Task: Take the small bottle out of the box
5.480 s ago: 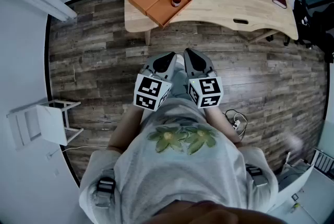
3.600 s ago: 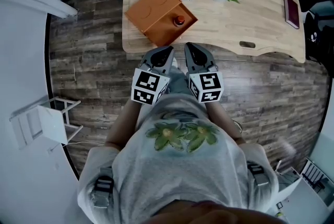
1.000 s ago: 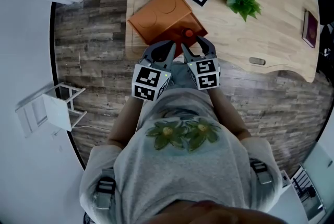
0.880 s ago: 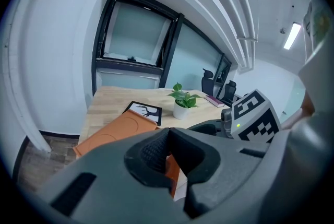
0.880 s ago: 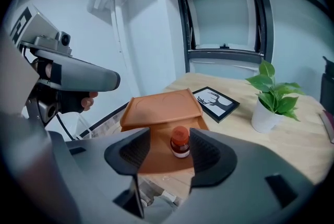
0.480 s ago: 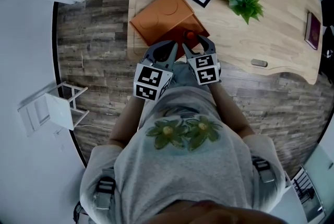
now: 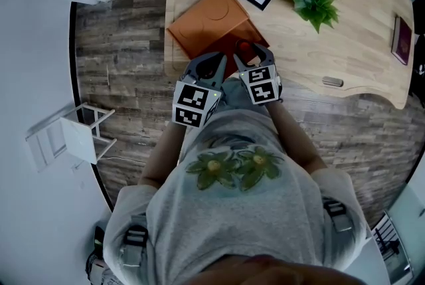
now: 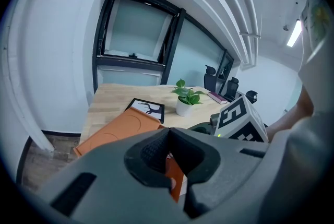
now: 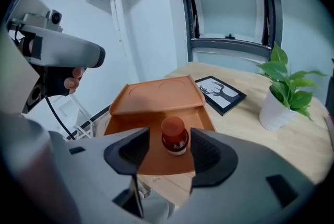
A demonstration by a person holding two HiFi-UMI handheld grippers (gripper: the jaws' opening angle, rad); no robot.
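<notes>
The orange box (image 9: 130, 124) lies open near the tabletop's (image 7: 345, 44) front edge, its lid (image 9: 156, 95) laid flat behind the tray; the small bottle (image 9: 174, 137) stands upright inside the tray, red cap up, its label too small to read. The right gripper (image 9: 169, 139) is at the box with its jaws spread wide, one on either side of the bottle; neither pad presses on it, though the right one sits closer. From the head view only the bottle's cap (image 7: 244, 48) peeks out between those jaws; the rest of it and the tray are covered by the right gripper (image 7: 254, 56). The left gripper (image 7: 207, 68) hangs just beside it at the tabletop's edge, its jaws closed tip to tip on nothing; in its own view the jaws (image 8: 168, 134) fill the lower frame and hide the bottle, leaving only a sliver of orange visible through the hollow below the tips. Behind the box lie a framed deer picture (image 9: 219, 93) and a potted plant (image 9: 284, 87); the picture's edge cuts the pot off. The person's torso hides most of both arms.
</notes>
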